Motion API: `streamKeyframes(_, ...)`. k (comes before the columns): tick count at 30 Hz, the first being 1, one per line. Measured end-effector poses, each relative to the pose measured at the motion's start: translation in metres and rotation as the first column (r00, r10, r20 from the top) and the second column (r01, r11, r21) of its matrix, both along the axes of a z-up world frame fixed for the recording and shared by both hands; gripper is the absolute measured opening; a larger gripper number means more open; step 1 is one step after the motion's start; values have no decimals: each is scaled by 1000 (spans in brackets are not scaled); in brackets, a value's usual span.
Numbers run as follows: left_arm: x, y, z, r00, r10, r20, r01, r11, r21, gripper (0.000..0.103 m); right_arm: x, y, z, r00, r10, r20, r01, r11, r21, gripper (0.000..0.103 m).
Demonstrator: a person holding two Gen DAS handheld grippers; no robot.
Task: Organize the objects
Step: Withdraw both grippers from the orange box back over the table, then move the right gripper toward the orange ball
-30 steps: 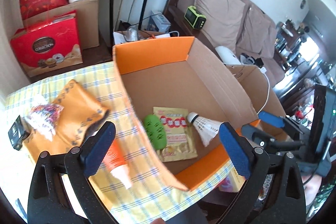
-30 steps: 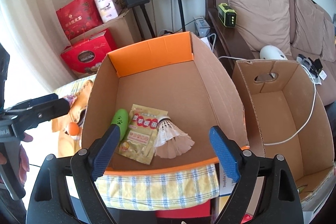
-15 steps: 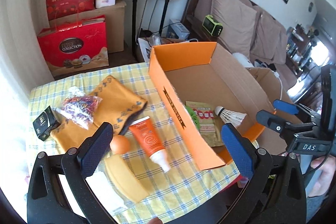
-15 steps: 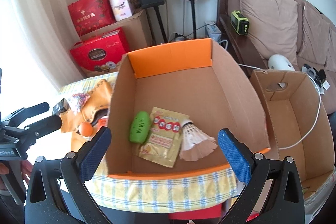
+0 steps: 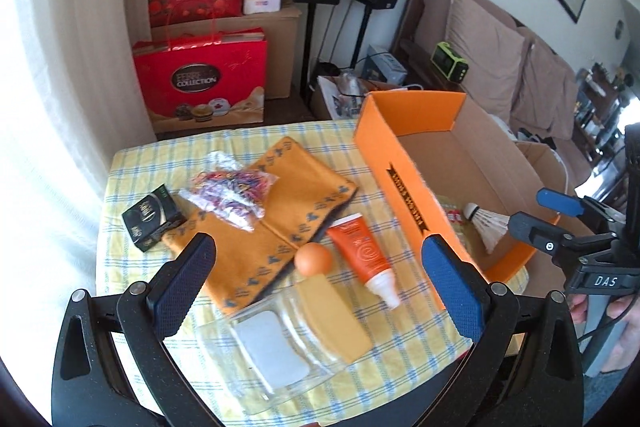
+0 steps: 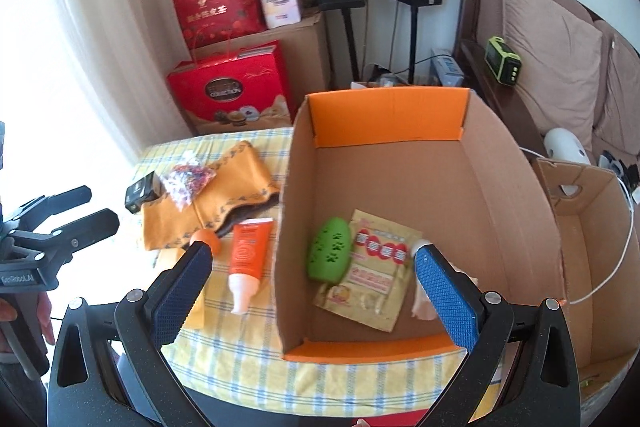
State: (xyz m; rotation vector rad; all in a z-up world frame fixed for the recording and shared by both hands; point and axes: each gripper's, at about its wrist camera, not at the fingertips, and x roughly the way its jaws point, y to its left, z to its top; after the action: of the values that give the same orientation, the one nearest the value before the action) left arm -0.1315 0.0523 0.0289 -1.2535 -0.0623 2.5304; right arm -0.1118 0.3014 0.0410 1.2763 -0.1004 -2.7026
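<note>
I see the left gripper (image 5: 318, 269) spread wide, nothing between the pads, hovering above the items lying outside the orange box (image 5: 404, 187). Just left of the box wall: orange tube (image 5: 362, 253), cap toward me; orange ball (image 5: 313, 259) touching the yellow cloth (image 5: 272, 215); clear tray (image 5: 276, 343) nearest me. Farther left of the box: bag of rubber bands (image 5: 232, 189) on the cloth, black carton (image 5: 154, 217) beside it. Right gripper (image 6: 314, 285) is also spread and empty, over the box's near-left corner. Inside the box: green toy (image 6: 330, 255), snack packet (image 6: 370, 275), shuttlecock (image 5: 486, 221).
</note>
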Motion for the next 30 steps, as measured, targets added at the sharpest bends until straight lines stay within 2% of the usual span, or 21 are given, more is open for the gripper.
streamKeyframes(5,2,-27,-13,999,37,23,-37,999,14,103,-1,-19,-7,998,59,14,-58,997,-50,103)
streamKeyframes(14,4,-64,-42,993,85,84,-88,996,33,103,-5,-66,-20,986,165,25,-164,986,-35,100)
streamKeyframes(18,4,-70,-54,991,72,109,-77,996,40,103,-11,-77,-25,982,187,38,-185,981,-52,97)
streamKeyframes(21,1,-74,-59,989,81,124,-88,995,49,103,-13,-85,-30,978,204,48,-201,978,-56,89)
streamKeyframes(23,-2,-77,-62,987,88,131,-97,993,63,103,-15,-91,-34,974,218,62,-215,975,-54,78)
streamKeyframes(25,-5,-77,-63,987,86,137,-97,992,75,103,-18,-95,-39,970,228,79,-225,973,-51,72)
streamKeyframes(30,-19,-71,-62,986,54,156,-71,992,104,102,-21,-97,-45,969,229,92,-224,972,-65,70)
